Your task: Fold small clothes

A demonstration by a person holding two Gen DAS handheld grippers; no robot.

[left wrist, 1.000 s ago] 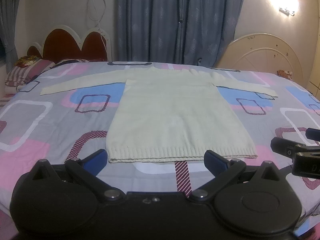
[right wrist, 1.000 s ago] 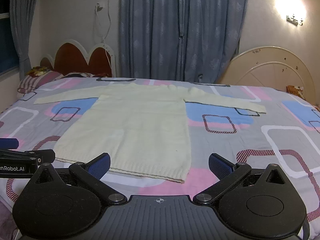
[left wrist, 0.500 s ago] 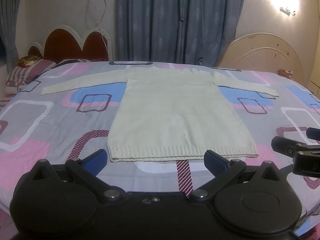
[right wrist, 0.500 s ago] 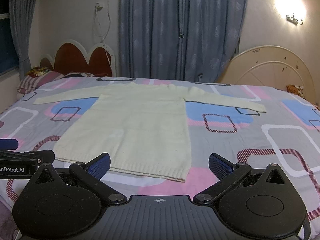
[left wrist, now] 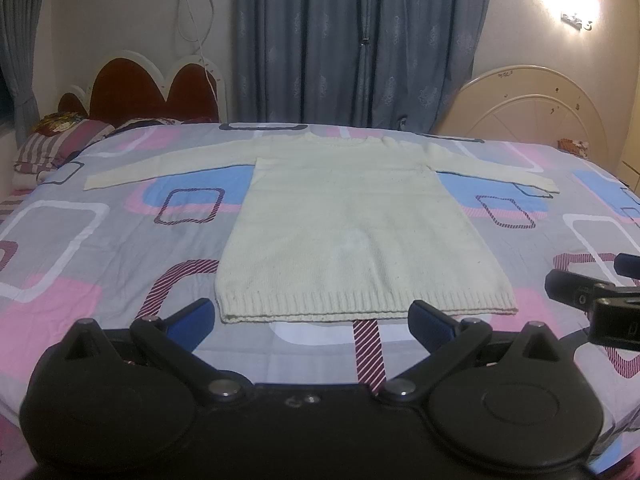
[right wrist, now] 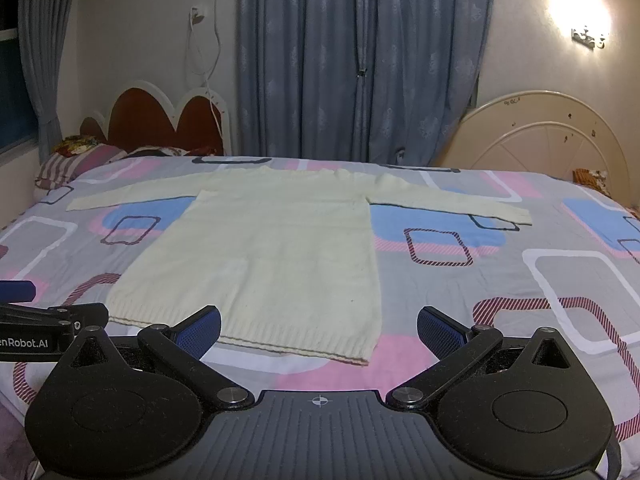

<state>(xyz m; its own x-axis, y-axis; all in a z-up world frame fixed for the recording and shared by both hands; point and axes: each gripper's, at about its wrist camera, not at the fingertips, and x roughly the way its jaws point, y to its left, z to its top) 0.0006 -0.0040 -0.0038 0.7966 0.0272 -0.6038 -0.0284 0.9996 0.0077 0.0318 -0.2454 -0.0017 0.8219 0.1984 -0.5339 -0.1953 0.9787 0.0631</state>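
A cream knitted sweater (left wrist: 360, 232) (right wrist: 264, 256) lies flat on the bed, front up, both sleeves spread out sideways and its ribbed hem nearest me. My left gripper (left wrist: 312, 316) hovers open just in front of the hem's middle, nothing between its blue pads. My right gripper (right wrist: 318, 326) is open too, near the hem's right corner. Each gripper shows at the edge of the other's view: the right gripper (left wrist: 592, 300) and the left gripper (right wrist: 48, 320).
The bed has a patterned sheet (left wrist: 100, 248) in grey, pink and blue. Striped pillows (left wrist: 52, 144) and a red headboard (left wrist: 148, 88) lie far left, a cream footboard (left wrist: 536, 112) far right, blue curtains (left wrist: 360, 40) behind.
The left wrist view has shifted slightly, so the sweater sits a little further right in it. The right gripper has barely moved. Both stay open.
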